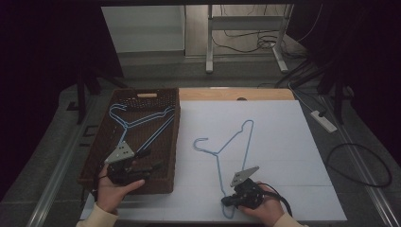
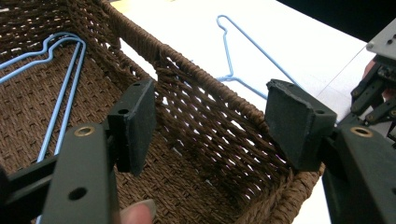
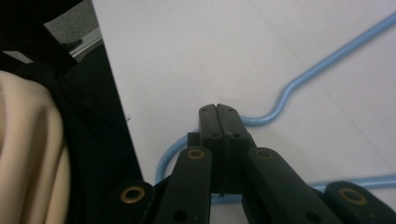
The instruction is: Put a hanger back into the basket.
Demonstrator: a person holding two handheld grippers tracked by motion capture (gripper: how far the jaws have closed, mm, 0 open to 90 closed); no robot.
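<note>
Wicker basket (image 1: 166, 142) at frame left holds blue hangers (image 1: 142, 120); left claw (image 2: 210, 116) gapes wide over its rim, prob. ready to reach in. Lower right, right claw (image 3: 217, 114) pinches counter hanger (image 1: 231, 142) w/ jaws closed, likely to lift it.

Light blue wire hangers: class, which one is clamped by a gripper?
The hanger on the white table surface, right of the wicker basket. The right gripper is shut on its near corner; the hangers in the basket lie untouched.

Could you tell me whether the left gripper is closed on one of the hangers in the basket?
No, the left gripper is open, with nothing between its pads above the basket.
</note>
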